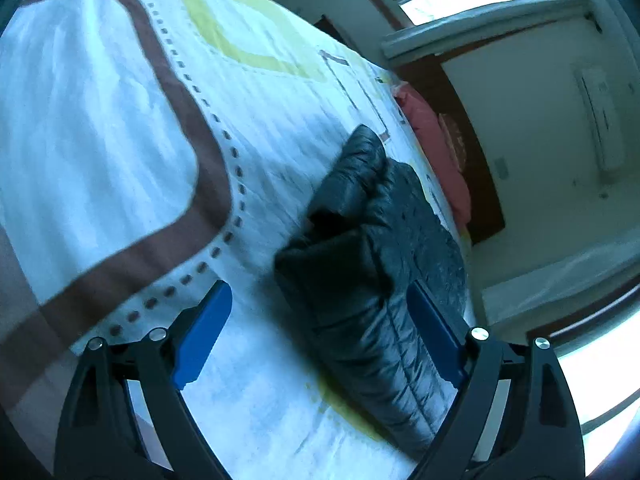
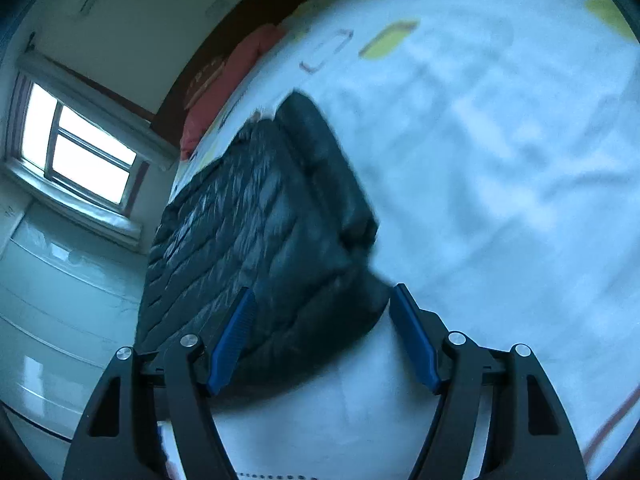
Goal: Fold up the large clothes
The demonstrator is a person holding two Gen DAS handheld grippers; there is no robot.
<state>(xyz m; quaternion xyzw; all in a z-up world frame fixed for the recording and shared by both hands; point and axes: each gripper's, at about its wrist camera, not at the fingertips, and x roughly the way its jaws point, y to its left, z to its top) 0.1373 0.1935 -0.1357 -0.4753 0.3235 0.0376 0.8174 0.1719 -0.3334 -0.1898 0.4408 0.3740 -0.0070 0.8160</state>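
A black quilted puffer jacket lies folded into a compact bundle on the white patterned bedspread. It also shows in the right wrist view. My left gripper is open, its blue pads spread wide just above the bed; the jacket's near end lies between and behind the right pad. My right gripper is open over the jacket's near corner, holding nothing. The jacket's far side is hidden behind its own folds.
The bedspread carries brown bands and yellow shapes. A pink pillow lies at the bed's head by a dark headboard. A window, a white dresser and a wall air conditioner stand beyond the bed edge.
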